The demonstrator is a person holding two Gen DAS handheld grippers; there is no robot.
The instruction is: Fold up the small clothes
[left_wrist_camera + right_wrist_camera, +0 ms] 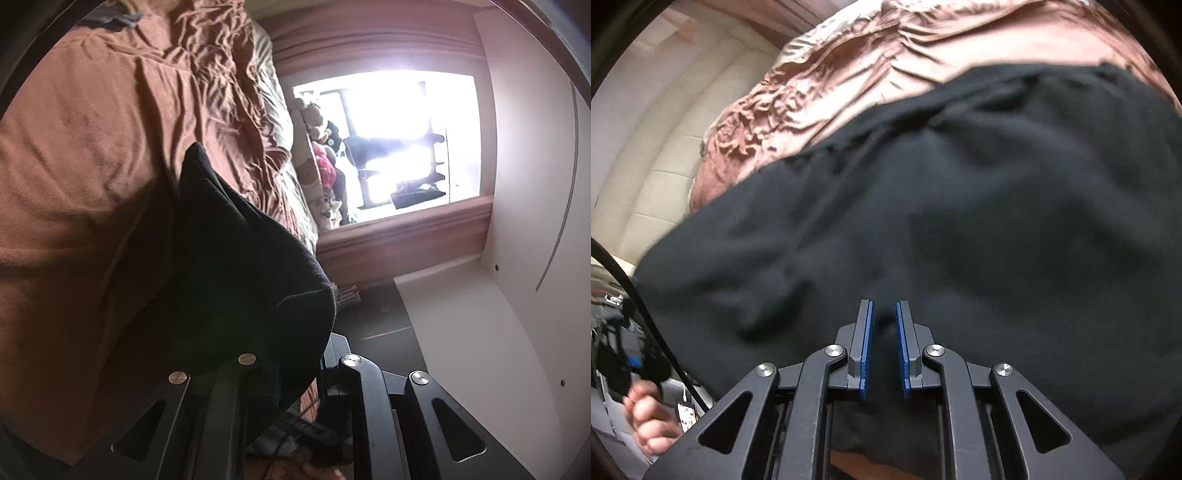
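1. My left gripper (pixel 295 354): the fingertips are buried under the black garment (pixel 236 266), so I can't tell how wide the jaws stand or whether they really pinch it. The cloth drapes over the left finger and bulges up in front of the lens, which suggests it is being lifted or carried from there, but that's a judgement.
2. In the left wrist view the garment sits over the brown bedspread (pixel 81 155). Rumpled bedding runs far along the bed; a bright window (pixel 391 140) and white wall panel (pixel 535 229) are on the right.
3. My right gripper (pixel 885 310): jaws partly apart with a narrow gap, and the blue pads (pixel 867 350) are bare. Black fabric shows through the gap, yet nothing is clamped as far as I can see. It hovers close over the near edge of the cloth.
4. In the right wrist view the garment (pixel 942 221) spreads wide across the pinkish-brown bedspread (pixel 849 74), mostly flat with soft wrinkles. A cream padded headboard (pixel 665 155) is on the far left; a bare foot (pixel 650 417) is near left, by a black cable (pixel 646 314).
5. Progress: early, I'd say. No crisp fold line shows in either view, so the piece looks laid out, not folded.
6. Left to do: get a firm hold on an edge, bring it across, flatten, repeat.
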